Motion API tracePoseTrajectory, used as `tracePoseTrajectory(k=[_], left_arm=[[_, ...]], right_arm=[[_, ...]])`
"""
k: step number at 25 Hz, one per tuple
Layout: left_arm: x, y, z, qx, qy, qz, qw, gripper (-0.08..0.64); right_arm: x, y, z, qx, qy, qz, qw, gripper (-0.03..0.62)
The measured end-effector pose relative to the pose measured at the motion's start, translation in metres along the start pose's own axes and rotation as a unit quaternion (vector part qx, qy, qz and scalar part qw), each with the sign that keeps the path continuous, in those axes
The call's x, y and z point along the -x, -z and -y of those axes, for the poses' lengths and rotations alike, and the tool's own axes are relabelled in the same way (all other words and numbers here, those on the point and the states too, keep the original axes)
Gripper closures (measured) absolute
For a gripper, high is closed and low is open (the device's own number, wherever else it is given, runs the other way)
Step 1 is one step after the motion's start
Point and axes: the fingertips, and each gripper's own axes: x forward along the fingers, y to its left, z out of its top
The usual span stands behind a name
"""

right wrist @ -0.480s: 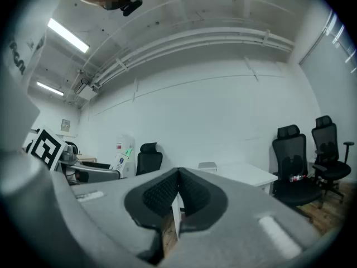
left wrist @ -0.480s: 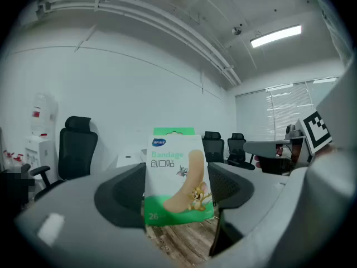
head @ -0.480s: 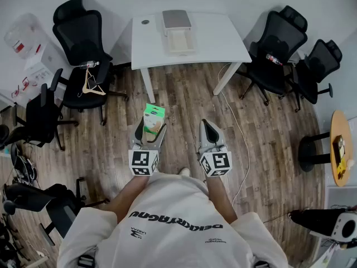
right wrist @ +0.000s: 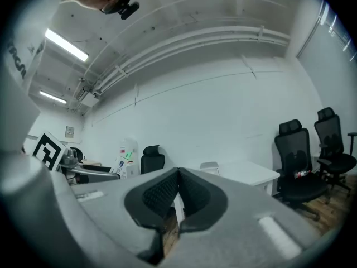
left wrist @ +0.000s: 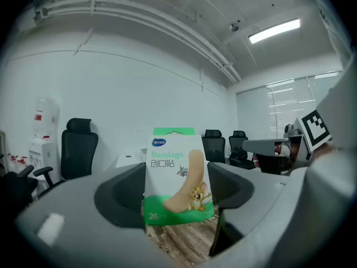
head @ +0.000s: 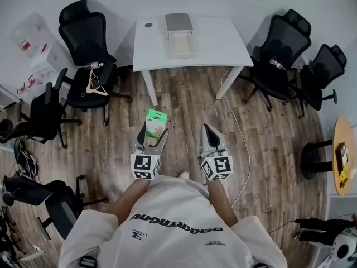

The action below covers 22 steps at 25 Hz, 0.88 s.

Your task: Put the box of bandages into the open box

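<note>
Person's white shirt (head: 173, 222) fills the bottom of the head view, with both forearms reaching forward. Left gripper (head: 149, 138) is clamped on the bandage box (head: 155, 121). The box stands upright between the pads, one on each side edge, with the jaws spread wide to fit it. Box is green and white with a cartoon plaster on the front, which faces the left gripper view's camera. It is held in the air over the wood floor (head: 189, 105), well short of the table (head: 223, 38).

Right gripper (head: 209, 138) is just beside the left one, level, with its jaws closed together and nothing between them. Marker cubes sit at the back of both grippers, near the person's body.

A thin cable (head: 240, 133) runs across the floor to the right of the right gripper, up toward the table leg.

Farther off, the white table stands against the wall. The open box (head: 181, 43) is on it near the middle, a pale tray with its grey lid (head: 178, 21) lying behind it at the wall side. It is well apart from the bandage box.

A black chair (head: 86, 43) stands left of the table with a hanger (head: 93, 85) and a bottle (head: 92, 65) on the seat. Two more black chairs (head: 279, 49) stand right of the table. A round wooden table (head: 343, 155) shows at the right edge.
</note>
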Motion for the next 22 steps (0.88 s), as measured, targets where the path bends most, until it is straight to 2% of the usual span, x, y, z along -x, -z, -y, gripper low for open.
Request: tracePoseTrajectory(k=[13, 19, 22], left_arm=[[0.002, 0.013, 0.035, -0.009, -0.018, -0.007, 0.9998, 0.201], [-0.008, 0.018, 0.04, -0.011, -0.017, -0.012, 0.9997, 0.201], [-0.021, 0.025, 0.038, -0.009, -0.014, -0.013, 0.9998, 0.201]], right_arm=[[0.018, 0.012, 0.031, -0.018, -0.009, 0.006, 1.0, 0.595], [0.012, 0.018, 0.052, -0.01, 0.019, -0.006, 1.0, 0.595], [0.001, 0.024, 0.059, -0.012, 0.017, -0.009, 1.0, 0.595]])
